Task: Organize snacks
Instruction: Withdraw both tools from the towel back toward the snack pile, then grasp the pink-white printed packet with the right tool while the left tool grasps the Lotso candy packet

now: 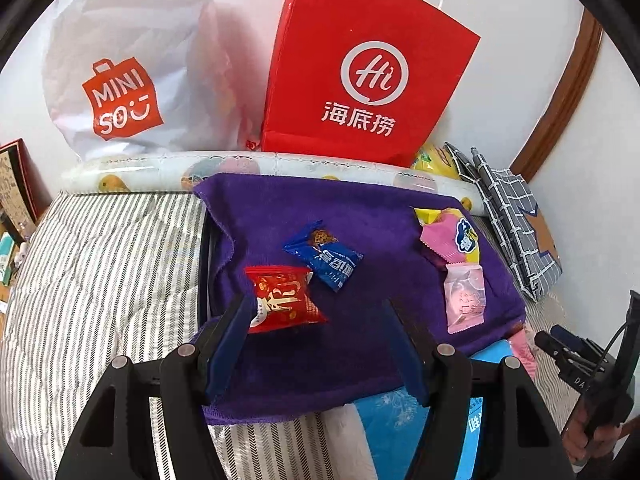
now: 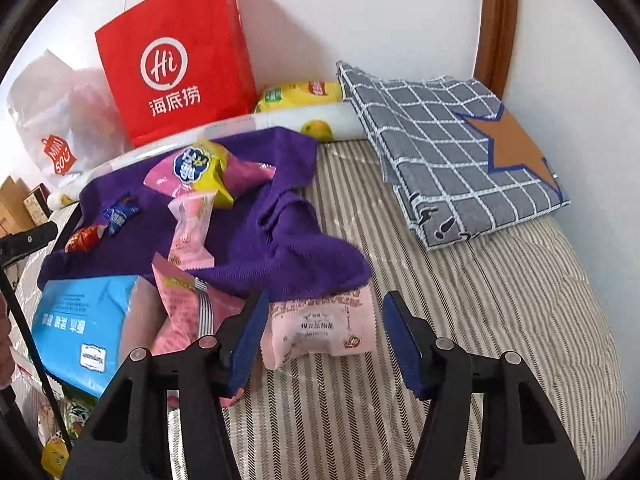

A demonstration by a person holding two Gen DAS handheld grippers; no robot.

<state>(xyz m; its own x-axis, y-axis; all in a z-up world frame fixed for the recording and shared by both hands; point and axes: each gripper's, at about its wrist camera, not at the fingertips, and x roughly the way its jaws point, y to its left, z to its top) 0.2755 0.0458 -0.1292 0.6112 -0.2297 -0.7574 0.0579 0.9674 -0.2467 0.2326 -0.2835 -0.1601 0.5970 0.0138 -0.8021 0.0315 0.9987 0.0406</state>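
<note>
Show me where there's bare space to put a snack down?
Bare striped bedding lies between the purple towel and the checked cloth, and left of the towel. The towel's right end is crowded with pink packets.

Probably bedroom: striped mattress, folded bedding

Black hand-held gripper, blue pads, silver screws.
</note>
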